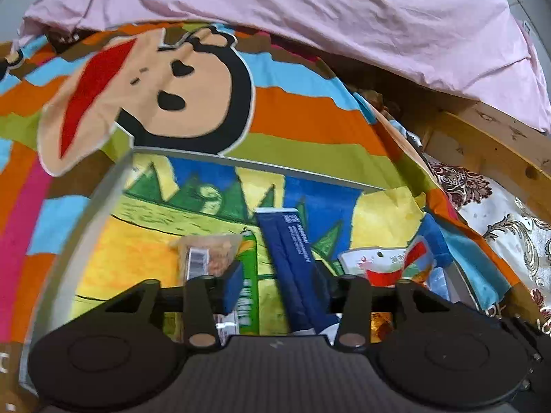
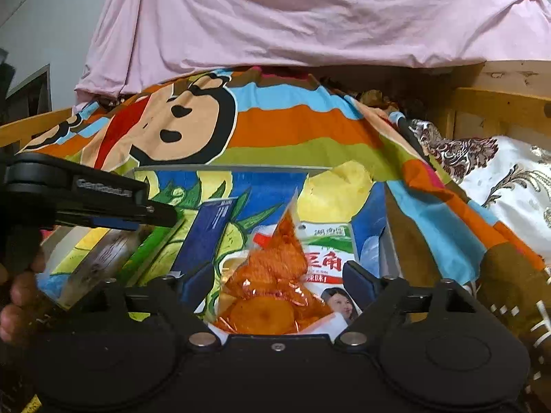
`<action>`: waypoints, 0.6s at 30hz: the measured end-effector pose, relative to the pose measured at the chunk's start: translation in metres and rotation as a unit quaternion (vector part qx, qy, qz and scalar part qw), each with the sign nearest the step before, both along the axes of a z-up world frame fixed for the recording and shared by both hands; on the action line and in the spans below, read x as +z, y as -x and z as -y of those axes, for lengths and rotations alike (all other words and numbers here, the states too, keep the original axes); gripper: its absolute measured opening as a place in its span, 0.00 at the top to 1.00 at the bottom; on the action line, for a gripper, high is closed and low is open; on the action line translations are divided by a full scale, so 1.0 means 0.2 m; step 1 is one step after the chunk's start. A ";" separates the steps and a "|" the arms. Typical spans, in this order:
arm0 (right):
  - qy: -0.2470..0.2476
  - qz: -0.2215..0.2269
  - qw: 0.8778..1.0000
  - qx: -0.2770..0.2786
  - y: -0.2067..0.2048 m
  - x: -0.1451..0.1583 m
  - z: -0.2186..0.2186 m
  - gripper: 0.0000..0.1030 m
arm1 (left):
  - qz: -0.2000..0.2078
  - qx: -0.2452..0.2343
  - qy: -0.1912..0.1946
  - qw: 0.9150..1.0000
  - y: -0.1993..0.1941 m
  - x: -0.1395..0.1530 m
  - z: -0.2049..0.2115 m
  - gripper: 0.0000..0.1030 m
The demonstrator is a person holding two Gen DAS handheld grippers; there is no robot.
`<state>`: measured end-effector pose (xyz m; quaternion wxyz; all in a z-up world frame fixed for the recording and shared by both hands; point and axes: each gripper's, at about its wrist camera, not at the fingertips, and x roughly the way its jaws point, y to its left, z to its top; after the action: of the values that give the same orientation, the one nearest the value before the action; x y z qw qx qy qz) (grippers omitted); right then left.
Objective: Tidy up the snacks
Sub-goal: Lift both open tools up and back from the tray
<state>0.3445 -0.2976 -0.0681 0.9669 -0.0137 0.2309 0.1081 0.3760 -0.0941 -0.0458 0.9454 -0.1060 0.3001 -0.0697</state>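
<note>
1. Bedding fills the background: a striped cartoon sheet (image 1: 292,120) under a pink cover (image 2: 310,17), with a grey-rimmed tray (image 1: 275,168) of snacks in front.
2. Left gripper (image 1: 279,285) stands partly open; the blue packet (image 1: 289,261) lies between its pads unpressed, long axis running toward the tray's far edge.
3. Right gripper (image 2: 279,282) is wide, the orange snack bag (image 2: 272,289) loose between its fingers and nearest this hand.
4. A green packet (image 1: 249,275) lies beside the blue one.

Left gripper (image 1: 279,282) and right gripper (image 2: 279,280) both angle downward with jaws apart, gripping nothing; a hand (image 2: 19,292) holds the left gripper.
</note>
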 end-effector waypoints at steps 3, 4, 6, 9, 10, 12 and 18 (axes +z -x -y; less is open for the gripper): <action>0.000 0.014 1.000 0.000 0.03 0.05 0.01 0.13 | 0.001 0.008 0.005 1.000 0.04 0.04 -0.04 0.46; -0.001 0.021 1.000 -0.004 0.05 0.07 0.01 0.13 | 0.002 0.010 0.006 1.000 0.05 0.06 -0.05 0.44; -0.007 0.035 0.999 -0.010 0.08 0.13 0.03 0.07 | 0.005 0.012 0.004 1.000 0.08 0.09 -0.07 0.42; -0.027 0.062 0.998 -0.019 0.15 0.22 0.06 0.04 | 0.015 0.015 0.005 1.000 0.15 0.17 -0.10 0.35; -0.031 0.069 0.997 -0.021 0.18 0.26 0.07 0.04 | 0.020 0.016 0.005 1.000 0.17 0.20 -0.11 0.31; -0.037 0.083 0.996 -0.026 0.24 0.33 0.08 0.03 | 0.035 0.018 0.004 0.999 0.23 0.26 -0.12 0.26; -0.052 0.128 0.990 -0.033 0.46 0.52 0.11 0.01 | 0.083 0.021 0.003 0.996 0.46 0.46 -0.13 0.13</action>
<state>0.2521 -0.3203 0.0360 0.9909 0.0308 0.0994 0.0851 0.2844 -0.0687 0.0461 0.9679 -0.1090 0.2184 -0.0596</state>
